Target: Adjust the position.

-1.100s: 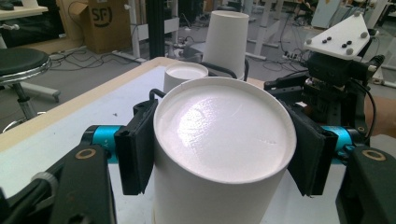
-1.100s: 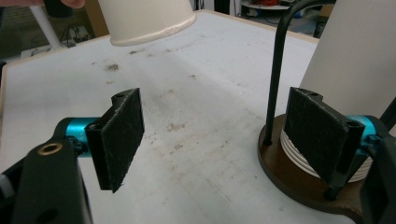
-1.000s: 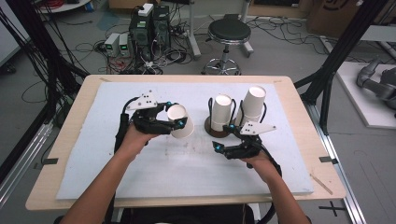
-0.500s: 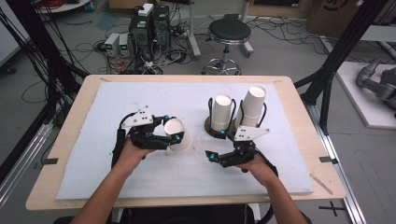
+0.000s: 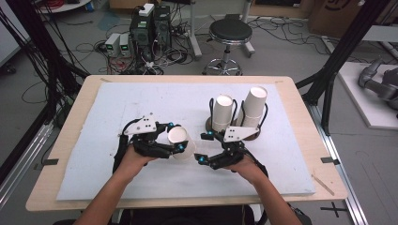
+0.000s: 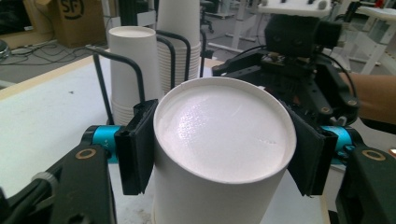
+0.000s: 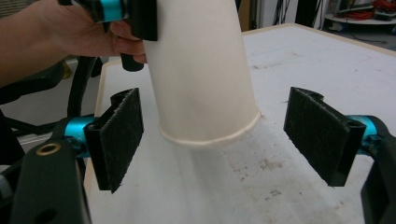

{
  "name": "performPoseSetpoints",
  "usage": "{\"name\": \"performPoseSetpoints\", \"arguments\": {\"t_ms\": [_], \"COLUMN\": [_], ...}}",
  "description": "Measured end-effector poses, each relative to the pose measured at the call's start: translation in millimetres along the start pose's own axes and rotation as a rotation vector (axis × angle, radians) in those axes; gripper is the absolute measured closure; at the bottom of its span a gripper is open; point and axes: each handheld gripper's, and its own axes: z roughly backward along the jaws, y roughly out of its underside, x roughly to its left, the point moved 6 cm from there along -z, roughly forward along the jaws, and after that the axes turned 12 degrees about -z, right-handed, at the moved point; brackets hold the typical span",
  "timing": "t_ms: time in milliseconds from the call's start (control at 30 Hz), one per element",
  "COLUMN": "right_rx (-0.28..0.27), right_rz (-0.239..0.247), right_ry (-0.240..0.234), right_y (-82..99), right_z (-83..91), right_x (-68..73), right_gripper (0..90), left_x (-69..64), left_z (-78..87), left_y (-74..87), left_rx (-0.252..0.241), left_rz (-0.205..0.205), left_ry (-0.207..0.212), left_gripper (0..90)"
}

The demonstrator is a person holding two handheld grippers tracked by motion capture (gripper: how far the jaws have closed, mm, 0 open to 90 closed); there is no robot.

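1. An upturned paper cup [image 6: 219,154] is clamped between the pads of the left gripper [image 5: 177,141], near its closed base.
2. The right gripper [image 7: 215,140] is held with jaws spread wide, the cup's rim between them, untouched.
3. Two cup stacks [image 5: 223,112] in a wire holder [image 5: 210,123] are seen beyond the right gripper.

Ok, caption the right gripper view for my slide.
Open right gripper flanks the rim of an inverted paper cup held above the table by the left gripper.

A white paper cup [image 5: 180,142], upside down and tilted, held off the table.
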Motion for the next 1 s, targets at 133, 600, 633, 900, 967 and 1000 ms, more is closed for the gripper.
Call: {"name": "performPoseSetpoints", "arguments": {"t_ms": [133,600,633,900,967,1000], "right_rx": [0.002,0.03,0.03,0.049,0.069,0.091], "right_rz": [-0.003,0.03,0.04,0.103,0.122,0.14], "right_ry": [-0.027,-0.086,-0.085,-0.077,-0.057,-0.049], "right_y": [-1.2,-0.7,-0.4,-0.9,-0.4,-0.2], "right_z": [-5.8,-26.5,-28.0,-24.6,-22.0,-20.9], "right_x": [-1.6,1.9,2.0,2.0,1.5,1.8], "right_gripper": [20.4,18.7,18.7,32.1,33.9,34.2], "left_x": [-1.0,-6.6,-6.4,-3.5,-4.2,-4.1], "left_z": [-3.5,-13.3,-13.3,-13.8,-14.1,-13.9], "left_y": [-3.0,-1.9,-2.0,1.7,3.3,4.0], "left_rx": [-0.017,-0.036,-0.035,-0.033,-0.017,-0.008], "left_rz": [-0.007,0.012,0.009,0.022,0.018,0.007], "left_ry": [0.031,0.094,0.097,0.1,0.105,0.1], "left_gripper": [34.0,34.3,34.4,34.6,34.0,32.8]}}
